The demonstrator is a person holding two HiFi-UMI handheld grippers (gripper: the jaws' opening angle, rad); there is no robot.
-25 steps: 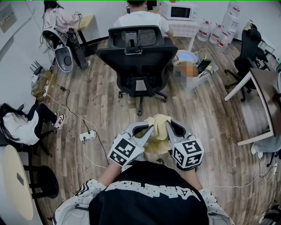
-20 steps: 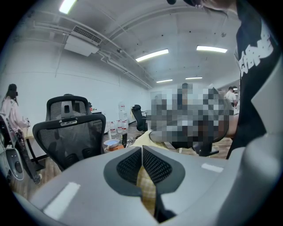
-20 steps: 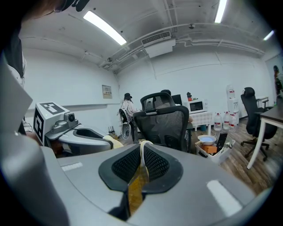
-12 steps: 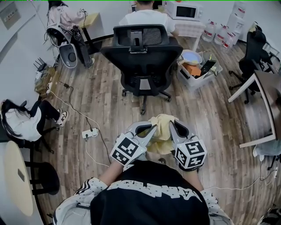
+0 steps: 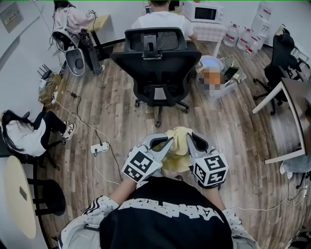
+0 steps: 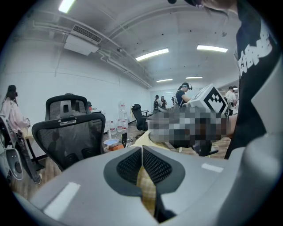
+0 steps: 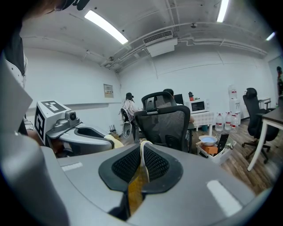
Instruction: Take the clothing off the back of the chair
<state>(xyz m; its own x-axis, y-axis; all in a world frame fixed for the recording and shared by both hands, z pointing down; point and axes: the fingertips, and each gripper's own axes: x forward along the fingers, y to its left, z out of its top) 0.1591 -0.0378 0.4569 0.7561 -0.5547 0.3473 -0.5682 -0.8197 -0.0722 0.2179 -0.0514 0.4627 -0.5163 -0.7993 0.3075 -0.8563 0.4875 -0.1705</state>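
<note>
The clothing, a pale yellow, soft fabric bunched into loose folds, hangs on the near side of the chair and well apart from it, above the floor. The left gripper has its jaws pressed together on a thin fold of it; the right gripper is likewise clamped on another fold, a slightly thicker wad. In both gripper views the yellow cloth runs as a narrow strip between dark, cross-hatched pads set in smooth grey shells.

The floor is grey-brown wood-look planking, laid in long boards. The chair stands on it with its back toward the grippers (black mesh in a curved black frame, headrest on top, star base below). Beyond the chair a person in a white top sits at a desk; further beyond and to its right stands a white microwave, with clear water bottles right of that. Just right of the chair sits a pale bin of small items; left of the chair and nearer, a white power strip lies on the planks with its cable trailing. Walls are plain white; long strip lights cross the ceiling above the chair.
</note>
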